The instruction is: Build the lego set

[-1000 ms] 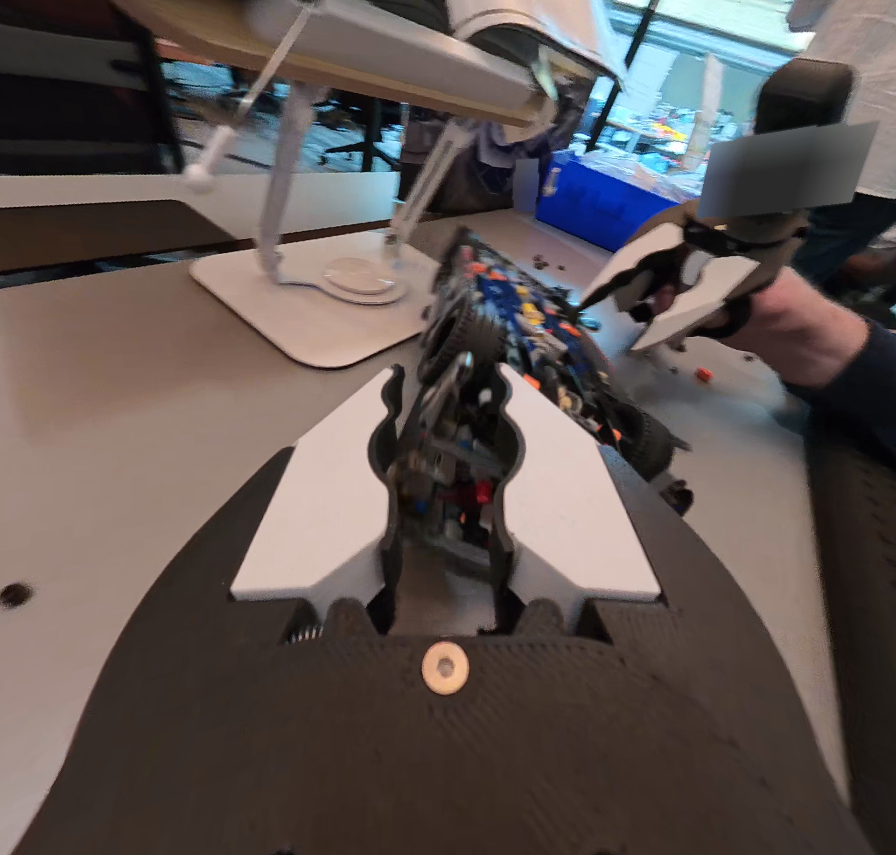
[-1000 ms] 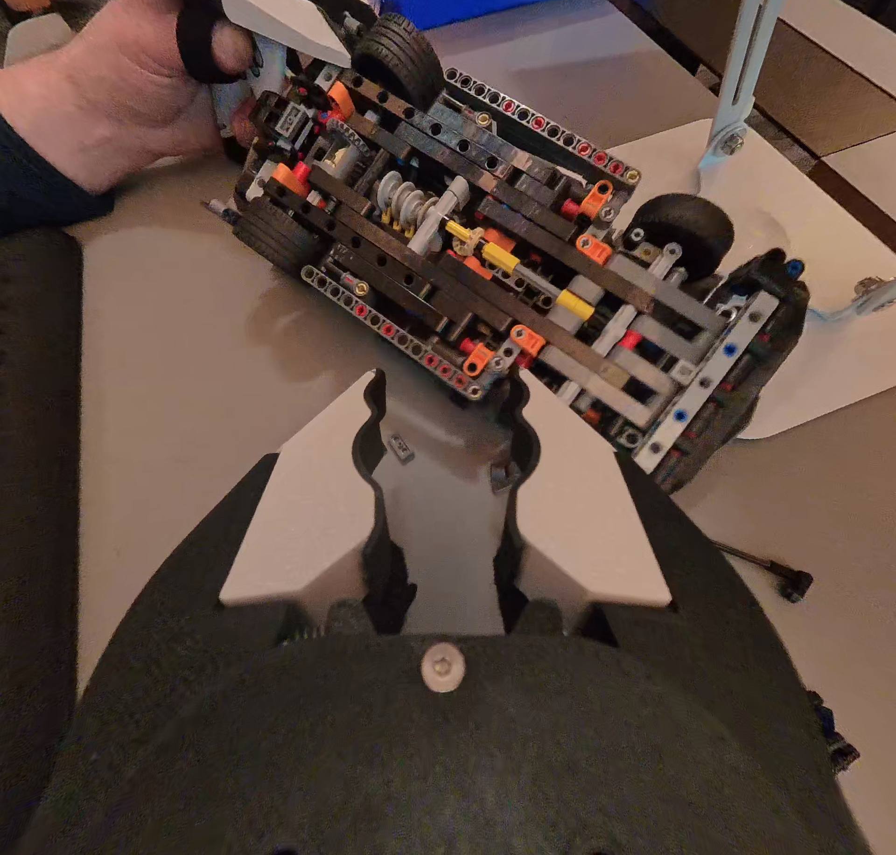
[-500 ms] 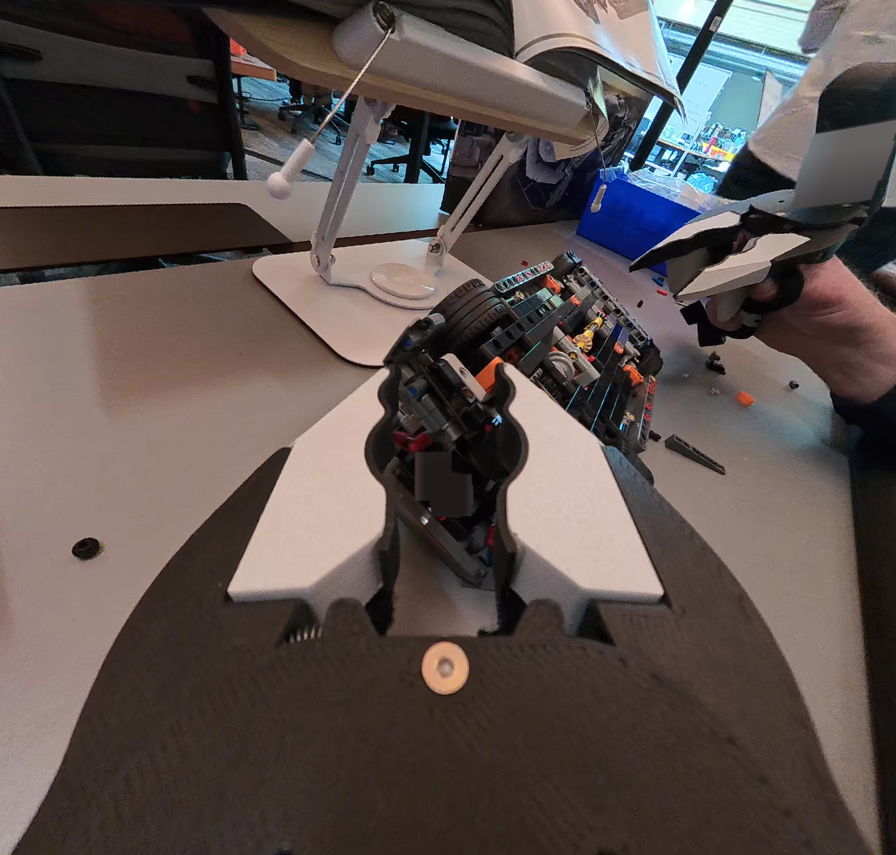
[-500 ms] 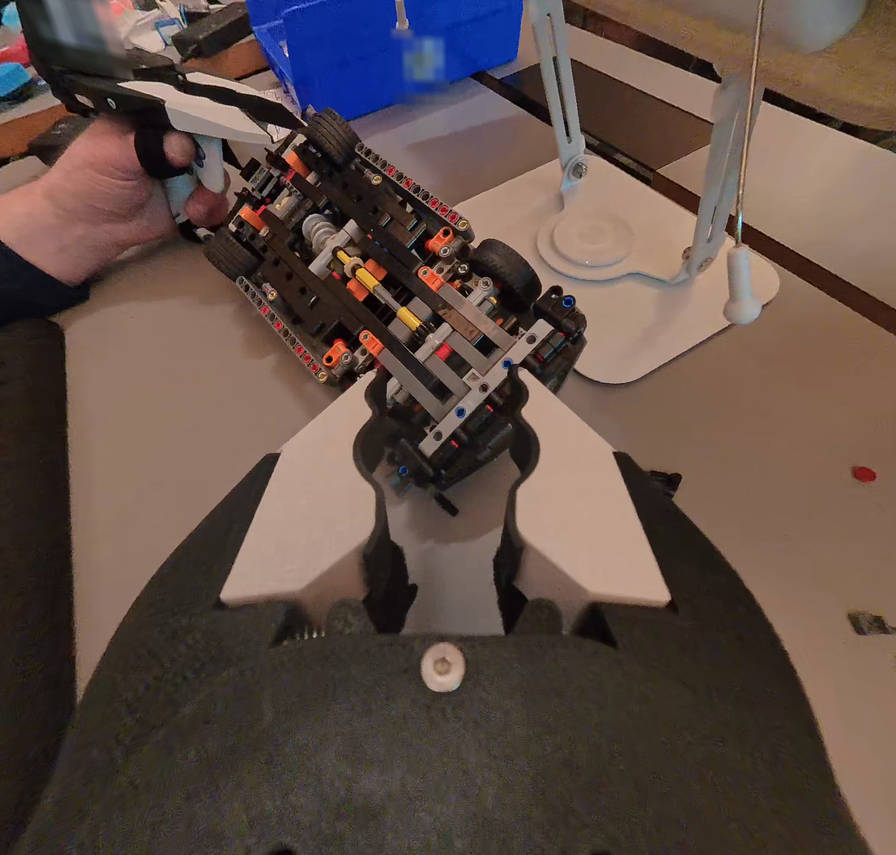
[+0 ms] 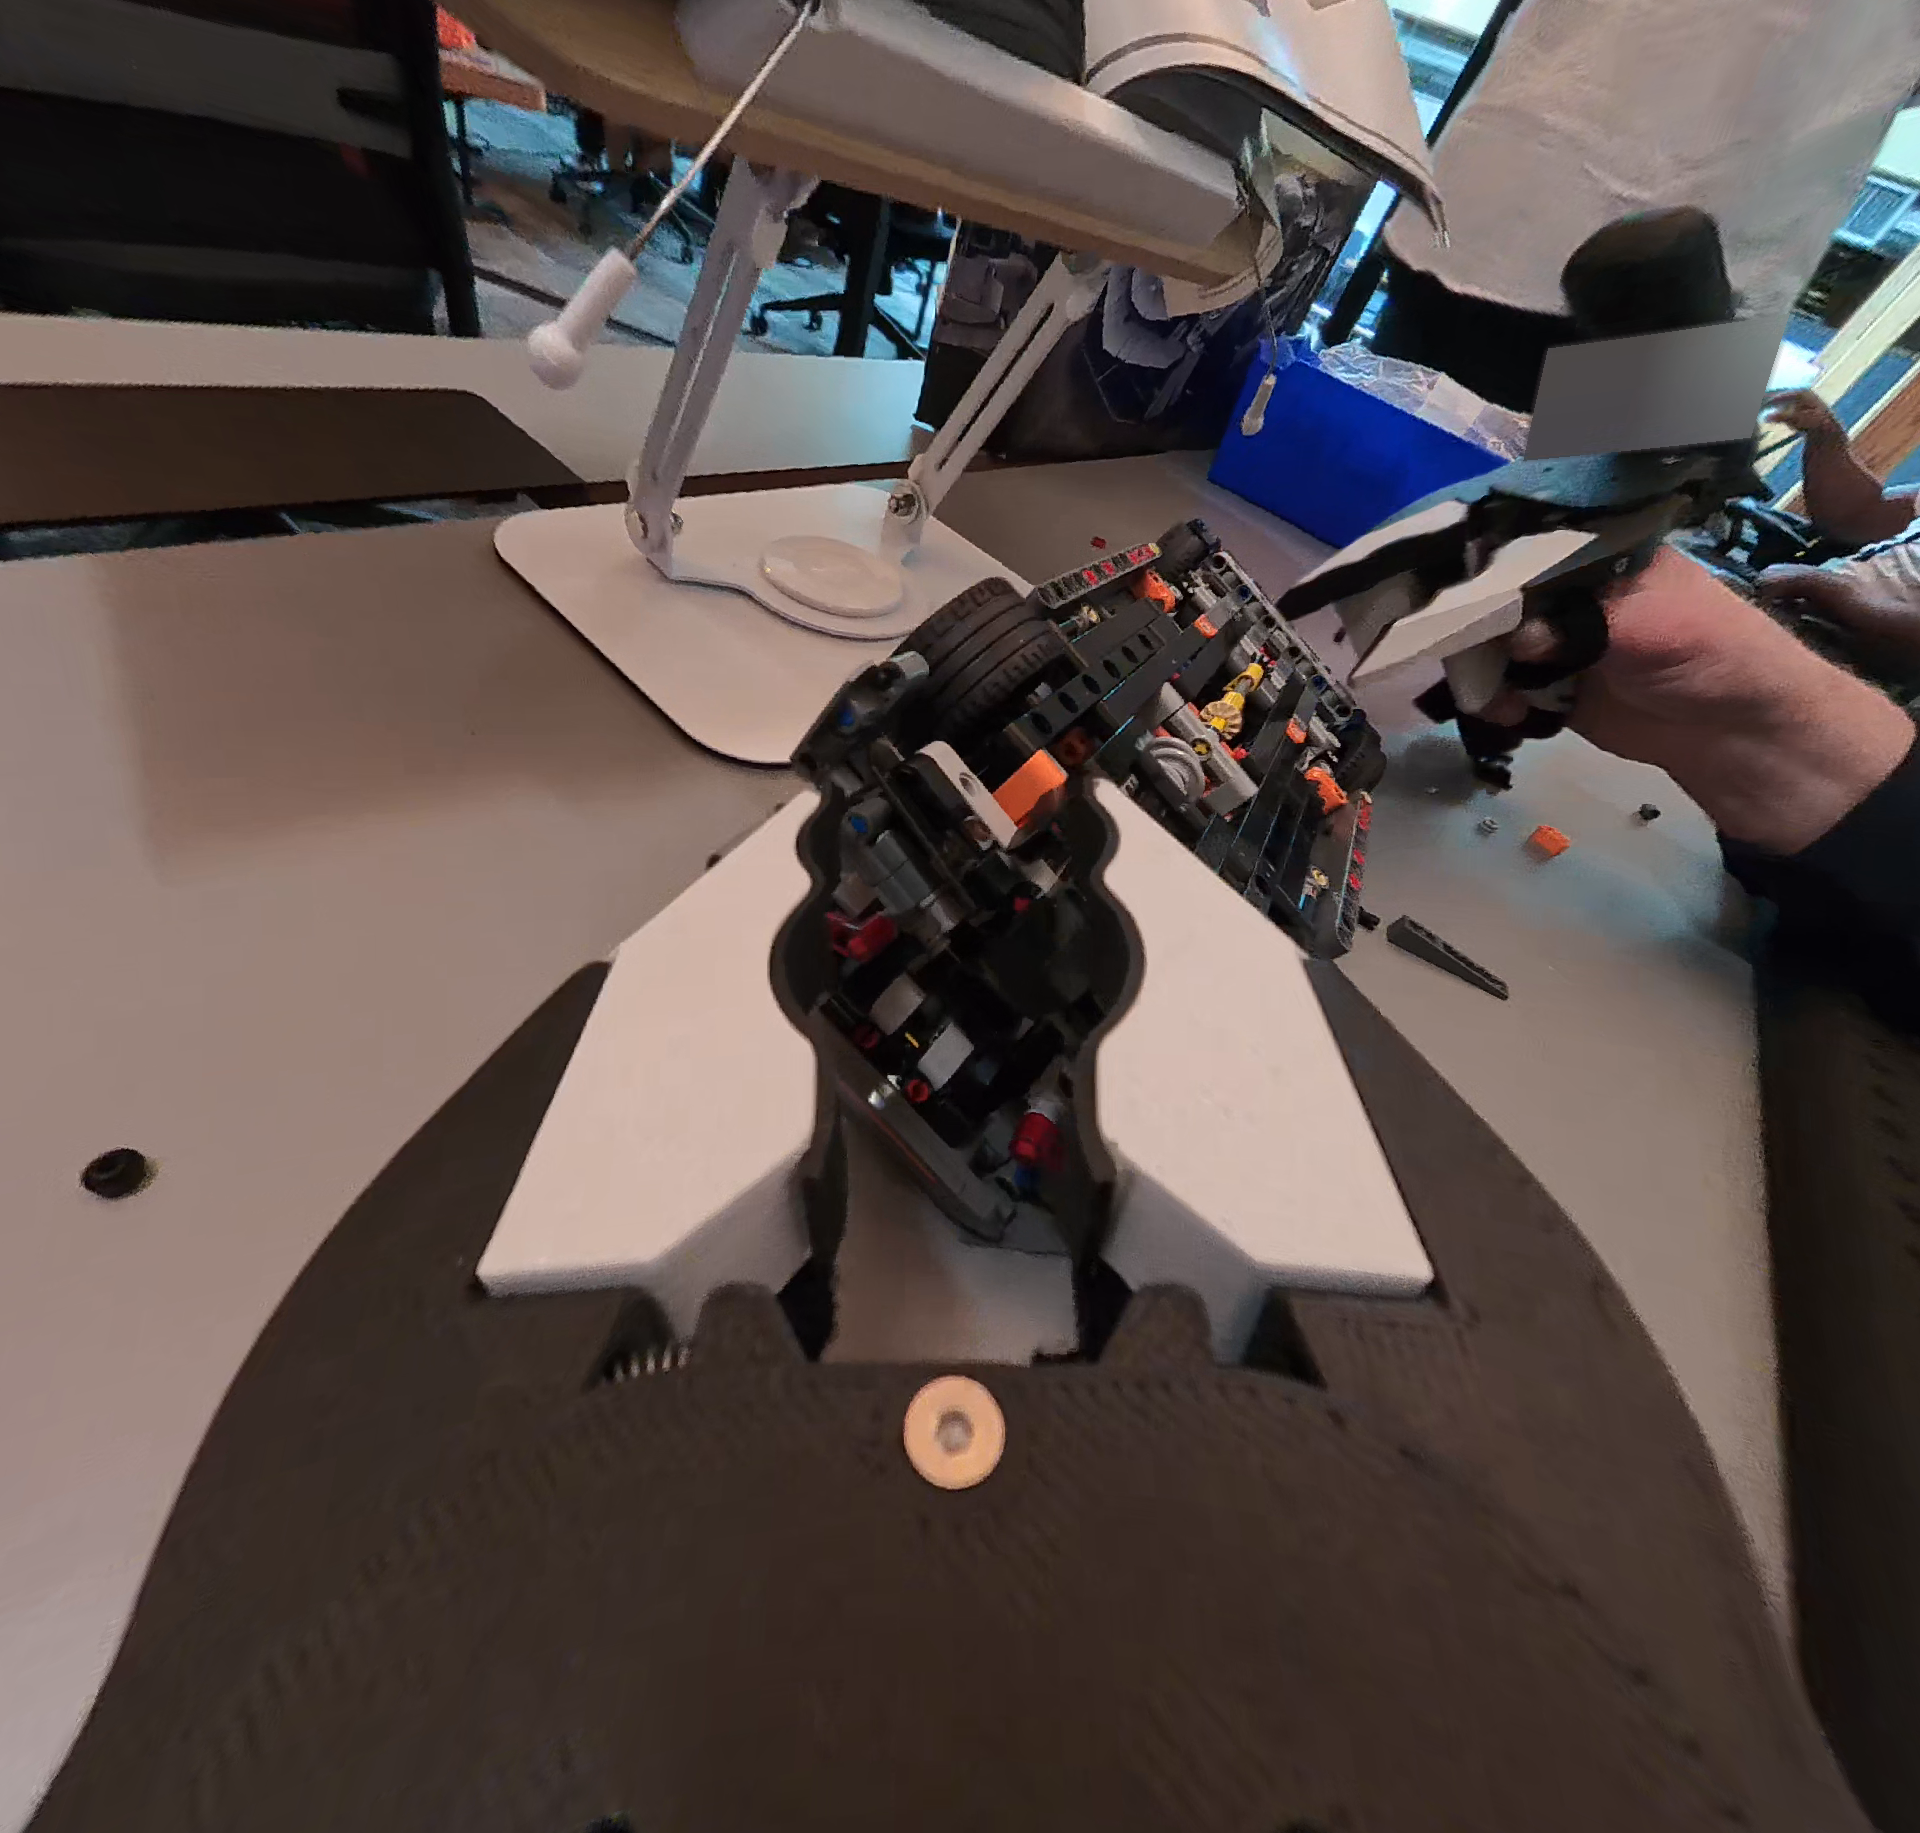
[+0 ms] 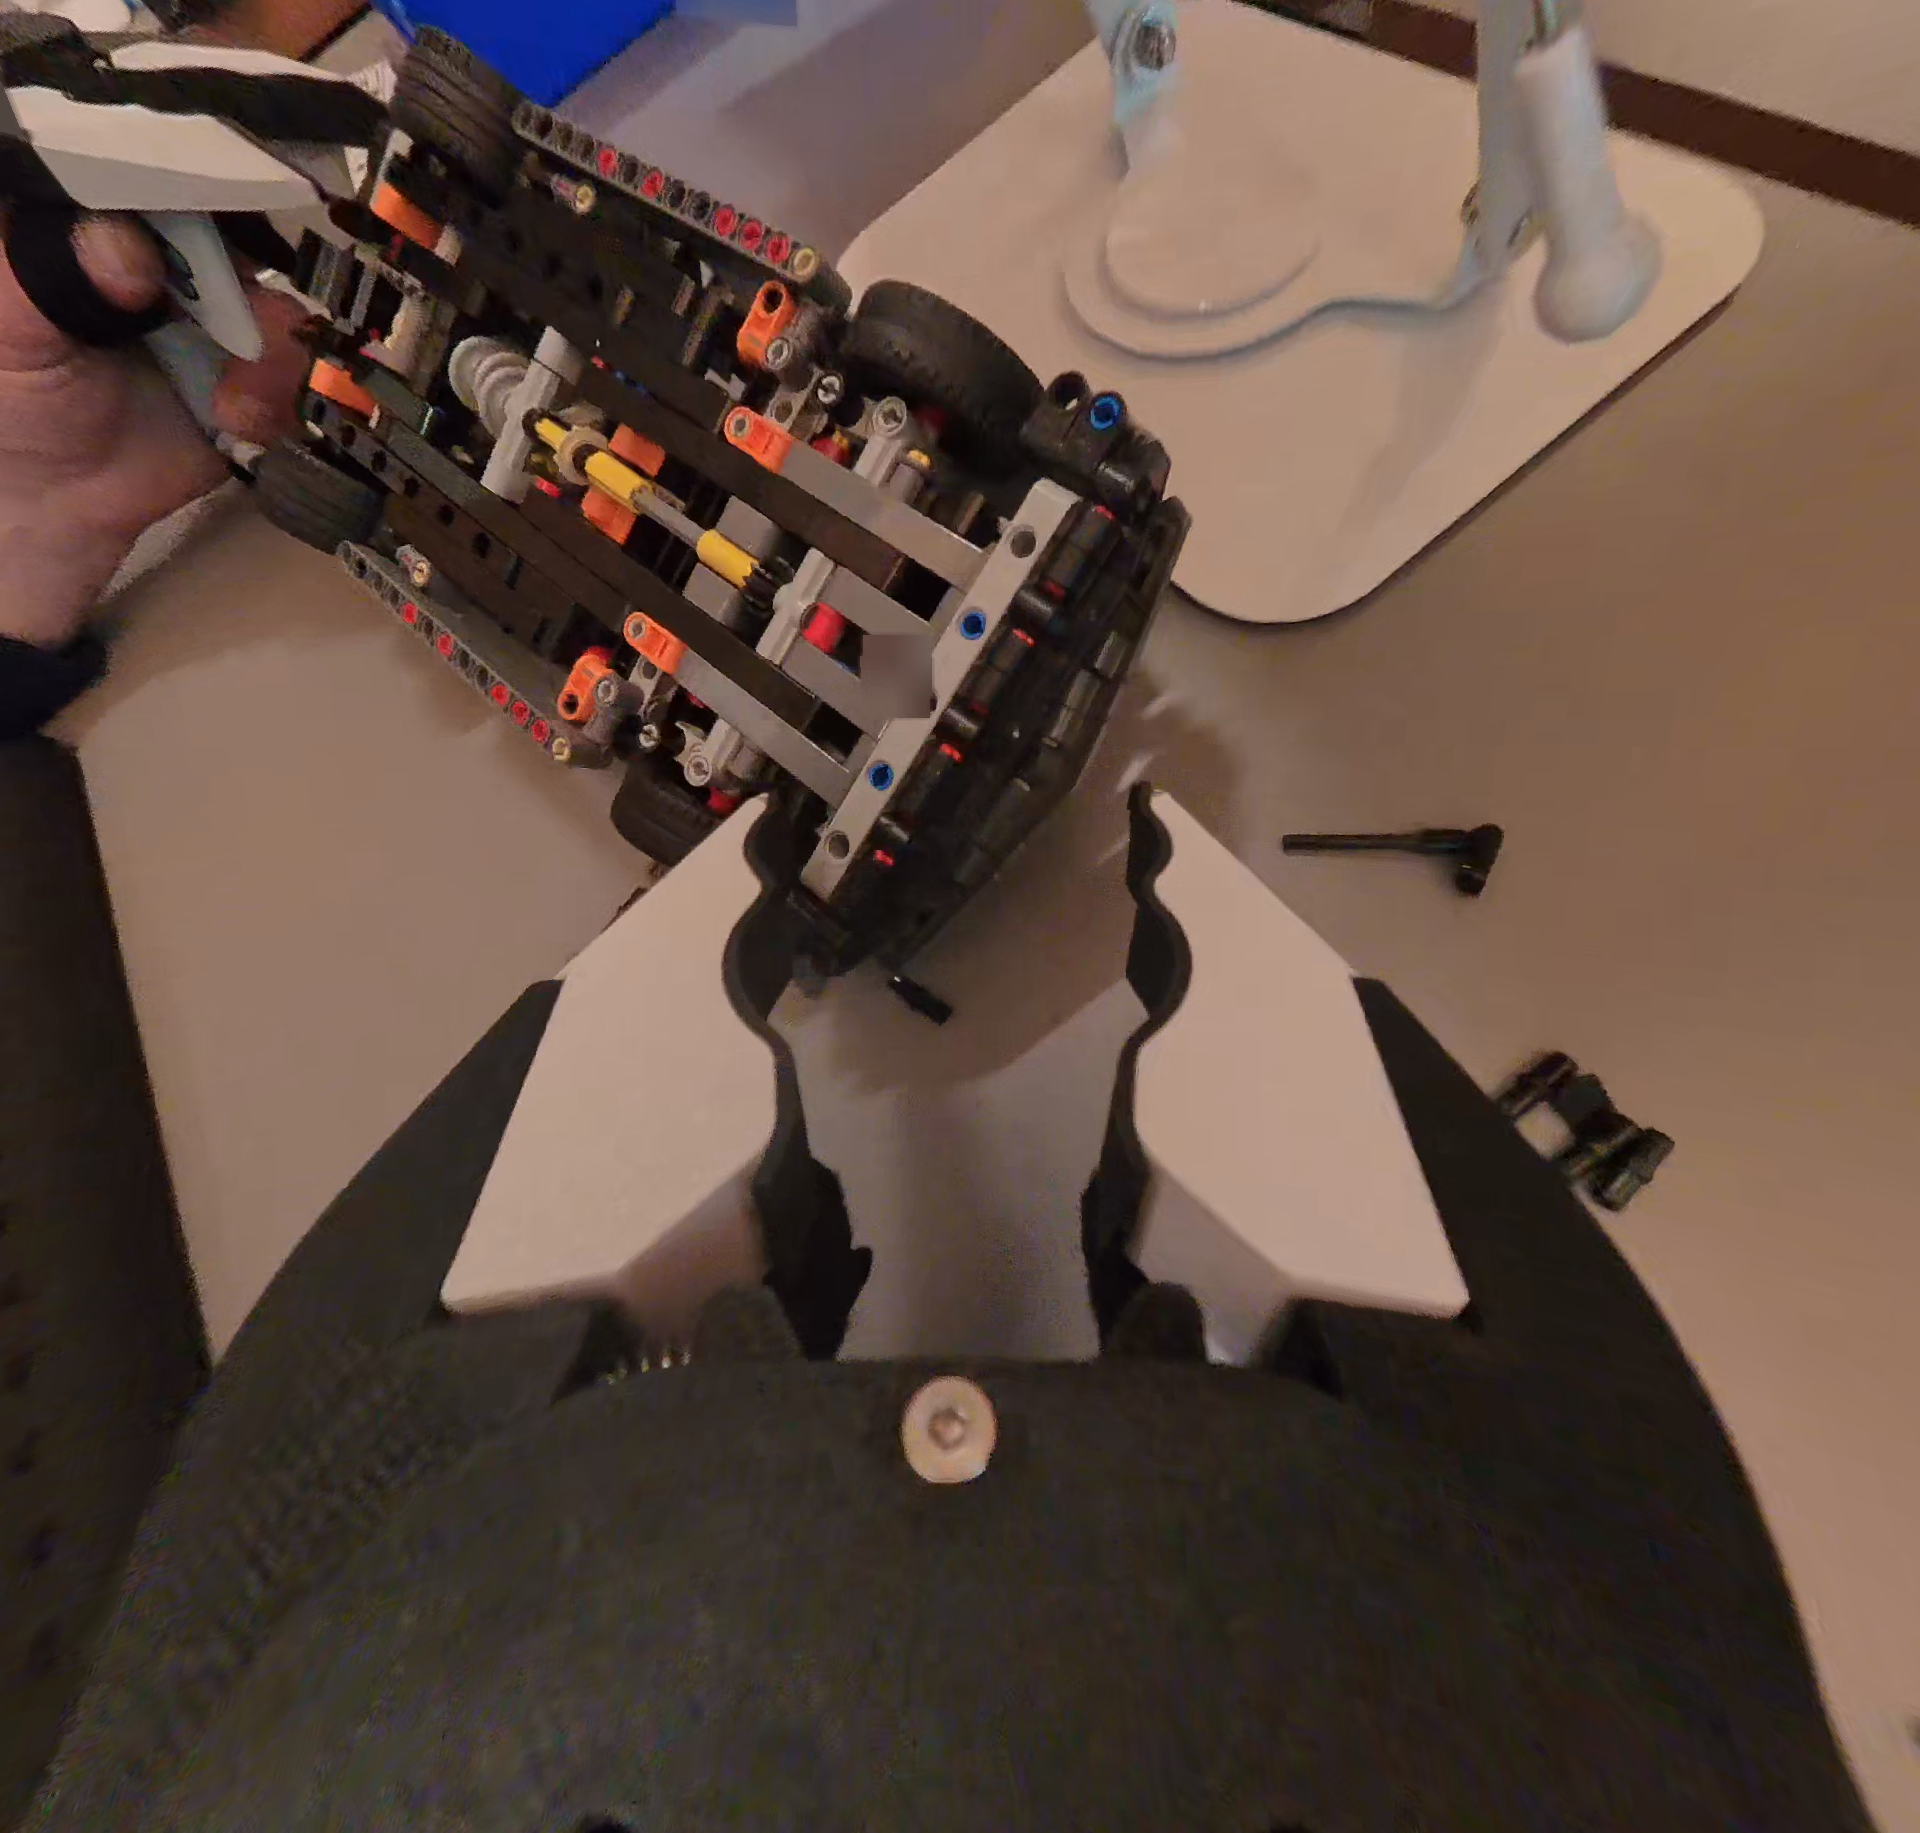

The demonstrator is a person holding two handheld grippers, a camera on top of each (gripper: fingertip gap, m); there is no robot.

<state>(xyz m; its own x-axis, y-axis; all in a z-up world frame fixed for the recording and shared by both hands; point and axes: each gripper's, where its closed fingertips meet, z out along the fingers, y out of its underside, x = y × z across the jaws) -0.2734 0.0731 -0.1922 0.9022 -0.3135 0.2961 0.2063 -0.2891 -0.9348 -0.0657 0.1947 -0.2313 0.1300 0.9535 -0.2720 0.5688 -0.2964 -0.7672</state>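
Note:
The lego car (image 5: 1174,703) is a black, grey and orange chassis with black wheels, tipped so its underside (image 6: 665,495) faces the right wrist view. My left gripper (image 5: 956,796) is shut on one end of the car and holds it tilted over the table. It also shows in the right wrist view (image 6: 343,157), in a hand at the top left. My right gripper (image 6: 951,807) is open, with the car's bumper end (image 6: 997,703) between its fingertips. It shows in the left wrist view (image 5: 1325,635) at the car's far end.
A white book stand (image 5: 665,588) with an open booklet stands behind the car, and its base (image 6: 1455,349) lies right of the car. A blue bin (image 5: 1320,453) is at the back. Loose parts lie about: a black axle (image 6: 1392,843), a black connector (image 6: 1590,1129), a black wedge (image 5: 1449,957), an orange piece (image 5: 1546,840). My right fingertips sit around 25 cm from my left ones.
My right gripper has moved from the car's side to its bumper end, closed in on it and opened a little wider. My left gripper has kept its hold and turned the car.

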